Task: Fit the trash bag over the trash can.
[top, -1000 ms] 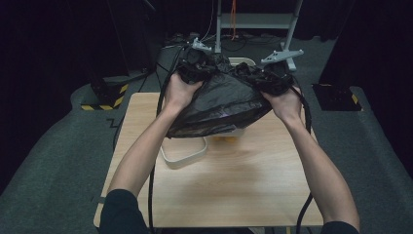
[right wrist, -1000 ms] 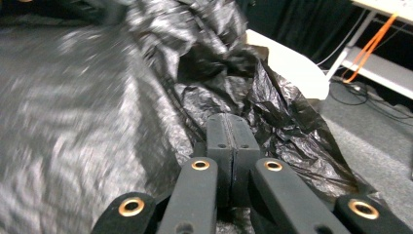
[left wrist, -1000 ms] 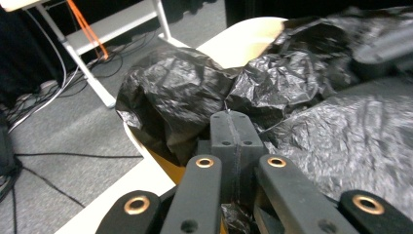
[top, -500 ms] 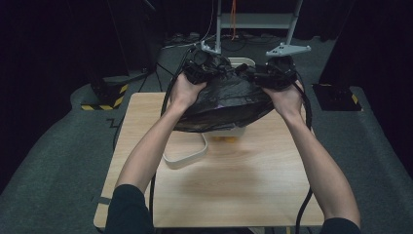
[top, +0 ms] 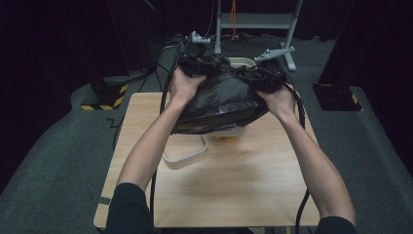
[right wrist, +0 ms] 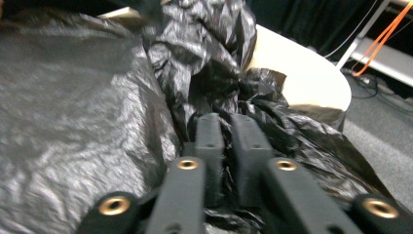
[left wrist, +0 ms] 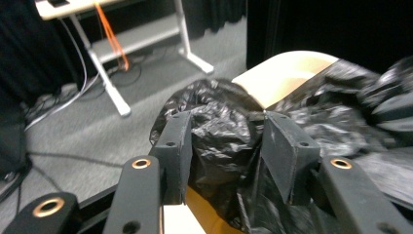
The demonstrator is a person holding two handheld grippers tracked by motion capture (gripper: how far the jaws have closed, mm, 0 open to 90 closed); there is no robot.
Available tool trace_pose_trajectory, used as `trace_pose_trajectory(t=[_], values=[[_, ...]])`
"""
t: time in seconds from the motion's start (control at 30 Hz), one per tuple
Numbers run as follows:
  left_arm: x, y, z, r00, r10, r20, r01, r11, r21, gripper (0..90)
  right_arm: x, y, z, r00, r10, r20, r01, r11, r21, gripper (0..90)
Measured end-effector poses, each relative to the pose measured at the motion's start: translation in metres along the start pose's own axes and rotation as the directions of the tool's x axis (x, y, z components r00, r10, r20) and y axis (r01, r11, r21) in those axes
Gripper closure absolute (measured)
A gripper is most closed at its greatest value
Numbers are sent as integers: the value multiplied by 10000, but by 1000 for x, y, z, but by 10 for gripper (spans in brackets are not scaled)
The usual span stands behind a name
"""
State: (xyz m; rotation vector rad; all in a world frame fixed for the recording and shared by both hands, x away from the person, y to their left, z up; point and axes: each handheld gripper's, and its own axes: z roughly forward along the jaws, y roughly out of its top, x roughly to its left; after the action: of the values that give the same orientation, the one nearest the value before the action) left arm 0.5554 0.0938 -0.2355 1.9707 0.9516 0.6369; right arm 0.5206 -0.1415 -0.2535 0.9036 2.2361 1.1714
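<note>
Black plastic bag bunched between left gripper, pinched in right gripper

A light wooden table fills the middle of the high view, with a white rounded tray lying on it just below and nearer than the grippers. A small yellow thing sits beside the tray. Beyond the grippers stands a grey metal frame on grey carpet; well left of them lies a yellow-and-black striped block

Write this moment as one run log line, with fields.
action: fitting black bag over cream bin | left gripper: opening, bag between | right gripper: closing, pinching bag
</note>
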Motion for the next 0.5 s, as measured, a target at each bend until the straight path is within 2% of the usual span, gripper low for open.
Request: trace_pose_trajectory(t=[0.1,0.17,0.2,0.27,0.37,0.5], values=[[4,1,13,9983,-268,522,235,9978,627,592,2,0,-9,9999,-22,100,25,9994,-355,700],[5,0,22,9937,-573,963,445,9905,1303,600,3,0,-16,10000,23,59,-20,9985,-556,667],[4,-1,26,9931,-553,1035,381,9862,1611,596,3,0,-20,10000,9,26,-7,9979,-655,650],[2,-2,29,9936,-457,1033,262,9828,1827,577,4,-1,-29,10000,-22,-91,15,9975,-712,619],[0,-2,22,9951,-374,919,239,9893,1440,524,6,-3,-39,9997,-179,-168,166,9971,-743,588],[-2,-4,0,9958,-309,858,253,9976,651,454,8,-6,-45,9997,-136,-227,116,9964,-837,572]])
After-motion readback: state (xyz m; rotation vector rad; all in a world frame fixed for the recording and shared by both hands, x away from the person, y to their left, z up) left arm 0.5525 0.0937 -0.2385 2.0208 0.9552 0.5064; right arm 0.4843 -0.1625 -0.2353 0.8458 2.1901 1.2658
